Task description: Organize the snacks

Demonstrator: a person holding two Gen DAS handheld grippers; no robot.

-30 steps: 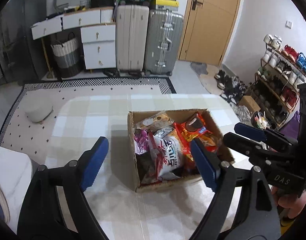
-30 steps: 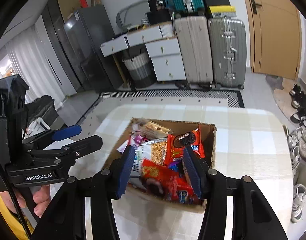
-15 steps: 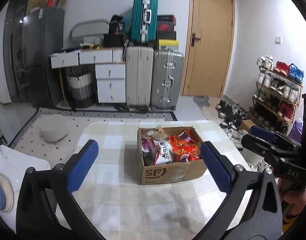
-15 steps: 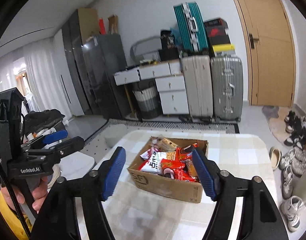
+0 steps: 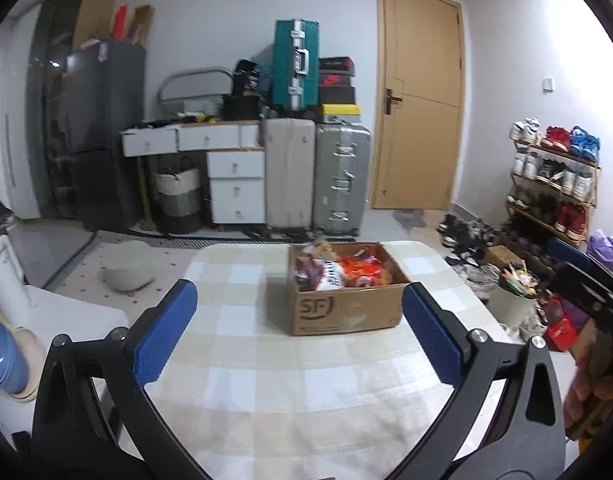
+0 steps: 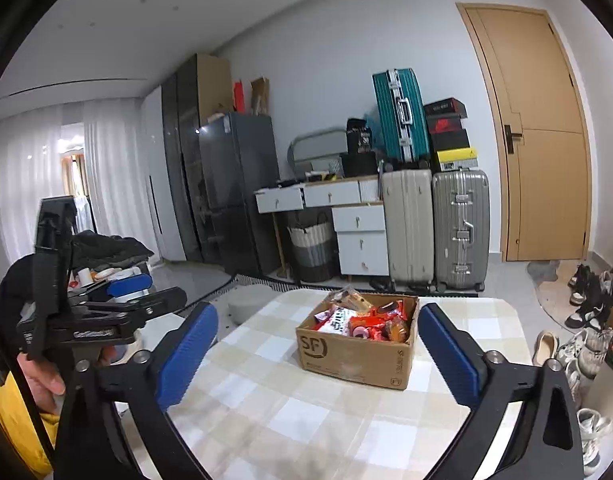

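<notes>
A rectangular table covered in a beige-and-white checked cloth [image 5: 274, 364] [image 6: 290, 404] fills the lower half of both views, and beyond its far edge, at about twelve o'clock, two upright hard-shell suitcases, one cream [image 5: 289, 172] and one silver-grey [image 5: 341, 176], stand side by side against the wall with a teal suitcase [image 5: 295, 65] stacked above them. At about one o'clock from them is a closed tan wooden door [image 5: 420, 96], and at three o'clock in the left wrist view a wooden shoe rack loaded with sneakers [image 5: 554, 176] lines the wall. On the table, toward its far side, sits an open brown cardboard box printed with "SF" [image 5: 346, 312] [image 6: 354, 354], at twelve o'clock from both grippers and well apart from them. Inside the box lie the snack packets, a jumble of red, orange and white bags [image 5: 338, 270] [image 6: 366, 320] heaped close to the rim. The left gripper [image 5: 298, 336] hovers over the near part of the table with its blue-padded jaws spread wide and nothing between them. The right gripper [image 6: 318, 352] hangs likewise, jaws wide apart and empty, with the box framed between the blue pads.
</notes>
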